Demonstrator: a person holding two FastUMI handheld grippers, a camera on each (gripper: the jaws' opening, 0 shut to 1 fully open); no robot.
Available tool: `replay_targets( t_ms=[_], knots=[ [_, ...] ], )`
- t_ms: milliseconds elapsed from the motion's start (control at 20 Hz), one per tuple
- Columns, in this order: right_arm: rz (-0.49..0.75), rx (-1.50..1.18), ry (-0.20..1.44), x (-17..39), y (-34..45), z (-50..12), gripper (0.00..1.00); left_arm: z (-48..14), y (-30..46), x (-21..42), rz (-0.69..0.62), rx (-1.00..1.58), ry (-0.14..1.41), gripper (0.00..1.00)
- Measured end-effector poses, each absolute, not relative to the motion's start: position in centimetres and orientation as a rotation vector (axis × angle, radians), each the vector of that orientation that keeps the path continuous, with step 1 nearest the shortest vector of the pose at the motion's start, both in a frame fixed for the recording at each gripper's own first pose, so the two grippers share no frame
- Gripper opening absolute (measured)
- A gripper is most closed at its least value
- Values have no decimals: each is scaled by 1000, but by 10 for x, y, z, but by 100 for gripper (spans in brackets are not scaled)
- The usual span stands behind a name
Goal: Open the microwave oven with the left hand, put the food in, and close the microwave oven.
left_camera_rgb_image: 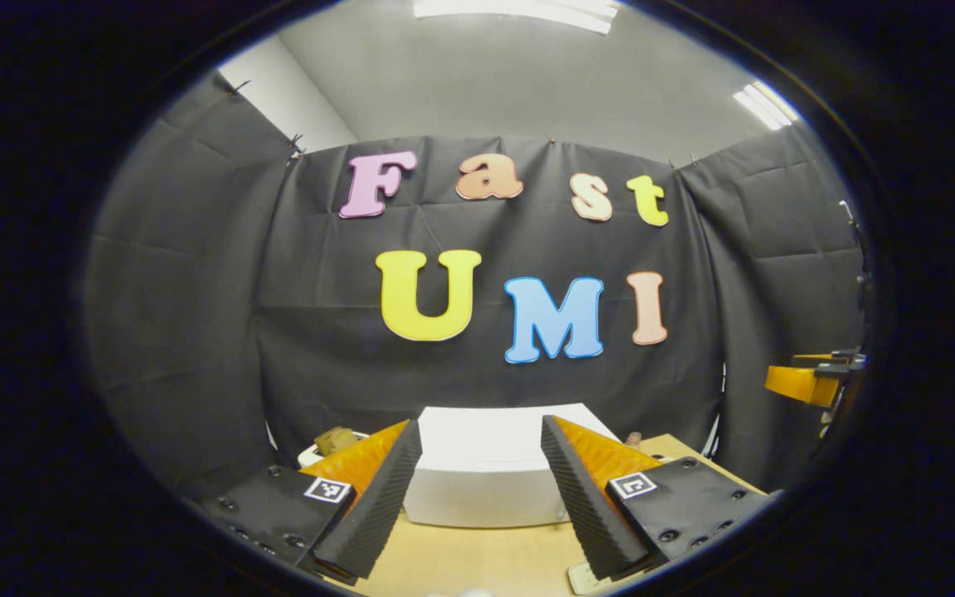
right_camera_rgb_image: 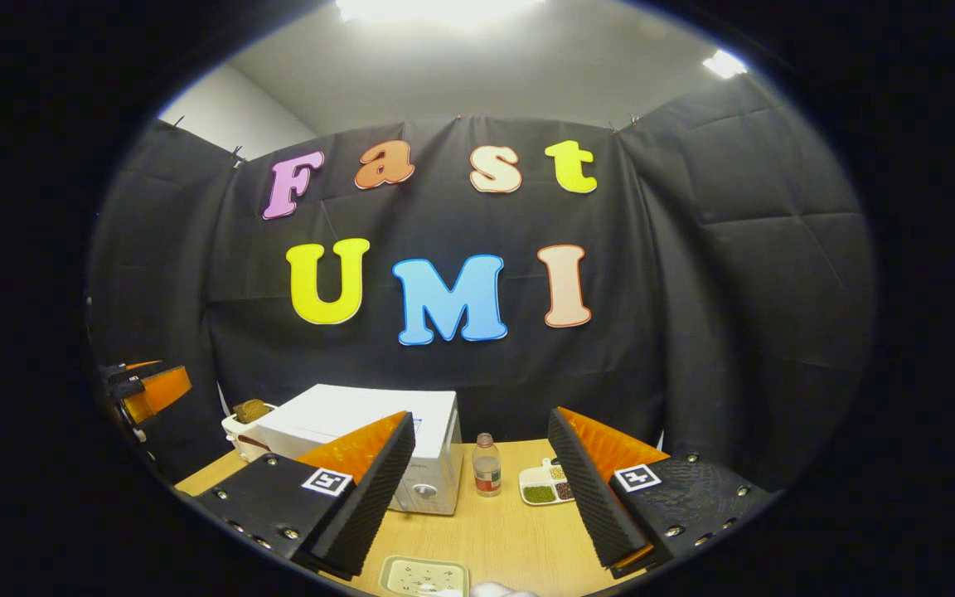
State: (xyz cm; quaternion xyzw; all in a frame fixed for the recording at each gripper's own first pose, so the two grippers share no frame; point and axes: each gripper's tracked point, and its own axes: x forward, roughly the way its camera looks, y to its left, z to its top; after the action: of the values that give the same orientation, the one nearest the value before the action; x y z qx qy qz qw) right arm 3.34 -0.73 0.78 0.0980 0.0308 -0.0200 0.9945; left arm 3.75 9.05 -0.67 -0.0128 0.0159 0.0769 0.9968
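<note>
Microwave (right_camera_rgb_image: 378, 448) door shut; its label seems unreadable.

Each hand-held gripper (left_camera_rgb_image: 482, 497) (right_camera_rgb_image: 482, 489) has ribbed wedge fingers, screwed black plates, square markers.

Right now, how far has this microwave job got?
Barely begun. The microwave on the table looks shut, nothing done yet. Both the left gripper and right gripper hang open and empty, short of it. Left: open the door, load food, perhaps from the tray, then close it.
</note>
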Motion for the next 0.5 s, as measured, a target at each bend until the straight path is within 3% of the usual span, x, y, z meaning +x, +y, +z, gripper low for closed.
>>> replay_targets(
  t_ms=[500],
  knots=[
    [-49,169,56,25,-9,14,99,-4,87,34,144,-26,30,99]
  ],
)
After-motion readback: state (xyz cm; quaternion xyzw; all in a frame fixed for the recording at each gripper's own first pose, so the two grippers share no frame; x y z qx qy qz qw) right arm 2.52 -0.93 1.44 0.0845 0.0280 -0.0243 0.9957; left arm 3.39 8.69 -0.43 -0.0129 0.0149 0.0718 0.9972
